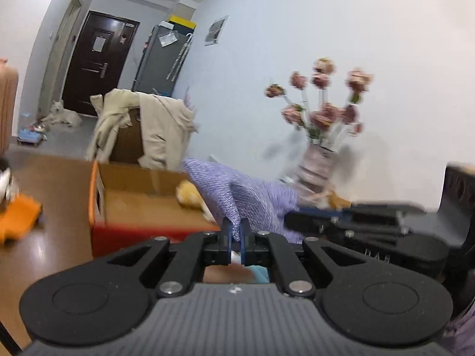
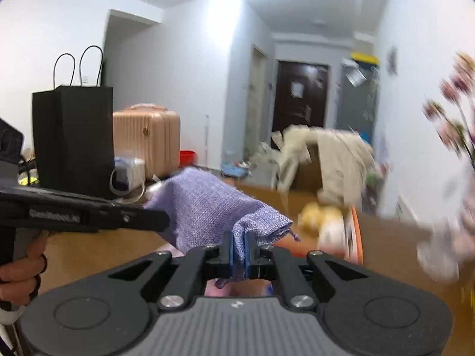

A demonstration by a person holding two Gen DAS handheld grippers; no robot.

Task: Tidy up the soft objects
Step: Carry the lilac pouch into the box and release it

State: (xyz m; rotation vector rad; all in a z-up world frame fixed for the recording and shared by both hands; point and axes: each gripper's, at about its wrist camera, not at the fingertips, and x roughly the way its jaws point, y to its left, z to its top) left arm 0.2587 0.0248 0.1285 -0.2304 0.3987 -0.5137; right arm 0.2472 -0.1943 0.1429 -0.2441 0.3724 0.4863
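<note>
A purple knitted cloth [image 1: 237, 198] hangs in the air, stretched between both grippers. My left gripper [image 1: 236, 231] is shut on one edge of it. My right gripper [image 2: 239, 244] is shut on another corner of the same purple cloth [image 2: 204, 204]. In the left wrist view the right gripper [image 1: 297, 221] reaches in from the right side. In the right wrist view the left gripper [image 2: 160, 222] comes in from the left, held by a hand [image 2: 20, 276]. Behind the cloth stands an open cardboard box [image 1: 142, 201] with a yellow plush toy [image 1: 188, 197] inside.
An orange soft item [image 1: 17, 219] lies on the wooden table at left. A vase of pink flowers [image 1: 320, 154] stands against the wall at right. A black paper bag [image 2: 74, 136], a pink suitcase [image 2: 148, 139] and a box draped with a beige coat [image 1: 148, 127] stand behind.
</note>
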